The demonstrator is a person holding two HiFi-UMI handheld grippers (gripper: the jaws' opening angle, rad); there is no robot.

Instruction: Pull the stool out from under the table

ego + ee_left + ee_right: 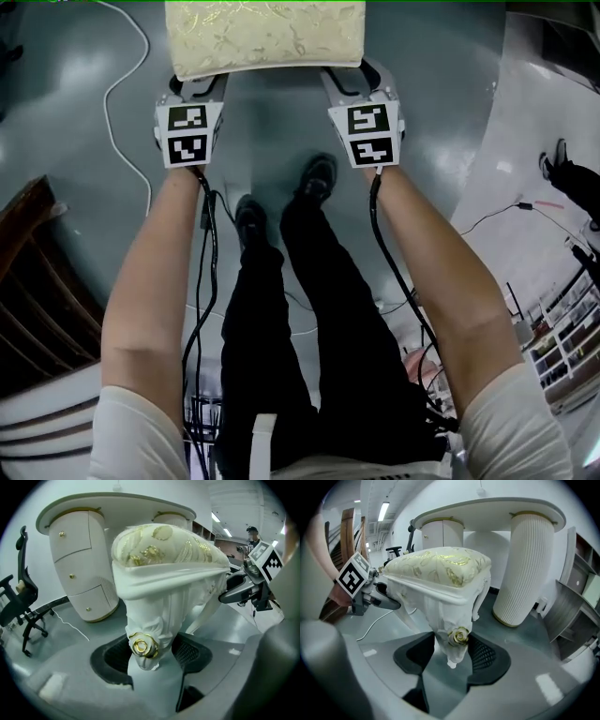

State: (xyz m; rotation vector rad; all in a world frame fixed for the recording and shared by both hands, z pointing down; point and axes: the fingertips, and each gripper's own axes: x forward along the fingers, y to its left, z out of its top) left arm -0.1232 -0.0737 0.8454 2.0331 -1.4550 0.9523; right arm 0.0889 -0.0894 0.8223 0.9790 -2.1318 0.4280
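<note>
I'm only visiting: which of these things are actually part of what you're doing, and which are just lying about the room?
Part of the job: stool; left gripper and right gripper, each clamped on a stool leg; table behind it.
Just lying about: office chair; white cable on the floor; person in the background.

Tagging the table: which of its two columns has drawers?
The left column, seen in the left gripper view: smooth front, stacked drawers, gold knobs. The right column is ribbed, with no knobs.

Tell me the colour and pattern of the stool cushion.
The cushion is cream with gold leafy embroidery; best in right gripper view.
</note>
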